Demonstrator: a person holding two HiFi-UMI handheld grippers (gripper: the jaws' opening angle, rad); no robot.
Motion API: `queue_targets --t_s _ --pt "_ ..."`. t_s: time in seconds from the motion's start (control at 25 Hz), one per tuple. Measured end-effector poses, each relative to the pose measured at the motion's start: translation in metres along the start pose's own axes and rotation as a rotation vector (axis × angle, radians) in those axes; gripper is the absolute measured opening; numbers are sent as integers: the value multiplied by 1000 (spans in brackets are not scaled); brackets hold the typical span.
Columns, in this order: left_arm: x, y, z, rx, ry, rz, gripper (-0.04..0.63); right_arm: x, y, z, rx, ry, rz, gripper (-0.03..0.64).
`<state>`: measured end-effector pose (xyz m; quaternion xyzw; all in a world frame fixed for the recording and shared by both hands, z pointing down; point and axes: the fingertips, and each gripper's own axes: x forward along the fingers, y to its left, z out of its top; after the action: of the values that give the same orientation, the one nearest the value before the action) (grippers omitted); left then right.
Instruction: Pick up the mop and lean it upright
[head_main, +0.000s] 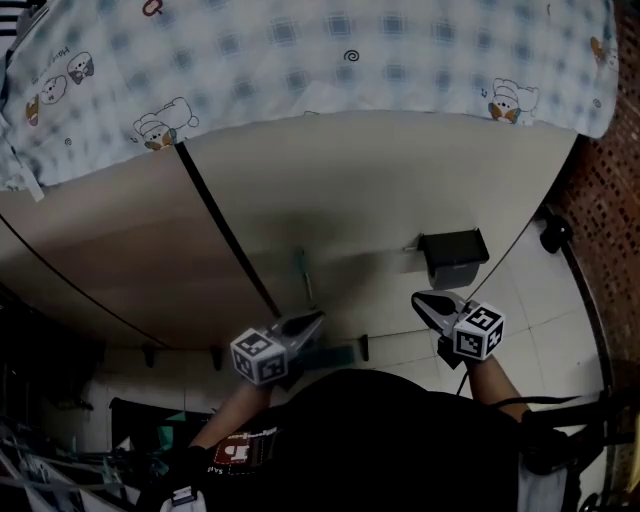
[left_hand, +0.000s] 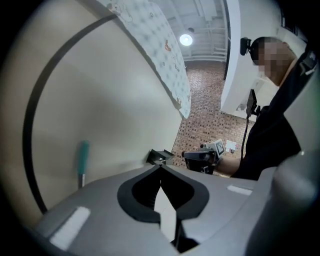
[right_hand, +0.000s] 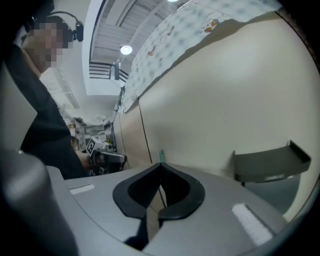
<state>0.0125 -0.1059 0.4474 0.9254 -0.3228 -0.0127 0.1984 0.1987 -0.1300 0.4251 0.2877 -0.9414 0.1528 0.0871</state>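
Observation:
The mop stands upright against the cream wall; its thin handle (head_main: 303, 275) has a teal grip at the top and runs down behind my left gripper. That teal grip (left_hand: 83, 155) shows left of the jaws in the left gripper view, and as a small tip (right_hand: 161, 154) just past the jaws in the right gripper view. My left gripper (head_main: 318, 318) is shut with nothing in it, close to the right of the handle. My right gripper (head_main: 418, 298) is also shut and empty, farther right, under a dark bin.
A dark bin (head_main: 453, 255) is fixed to the wall at the right. A checked cloth (head_main: 300, 50) with cartoon prints hangs above. A black strip (head_main: 225, 230) runs slanting down the wall. Brick-patterned flooring (head_main: 610, 200) lies far right, clutter at the lower left.

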Motion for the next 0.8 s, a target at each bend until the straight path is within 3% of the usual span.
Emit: queue_targets --t_s 0.2,0.32,0.64,0.8 --pt "-91 68 6 40 94 -28 2 77 74 16 -1 -8 -35 14" --pt "-121 98 14 31 85 -10 2 107 100 22 -1 -5 -20 14" --pt "-119 95 15 -5 21 31 2 117 99 37 -54 18 24 14" --pt "-110 87 -3 -7 56 71 2 110 88 38 -57 12 67 14"
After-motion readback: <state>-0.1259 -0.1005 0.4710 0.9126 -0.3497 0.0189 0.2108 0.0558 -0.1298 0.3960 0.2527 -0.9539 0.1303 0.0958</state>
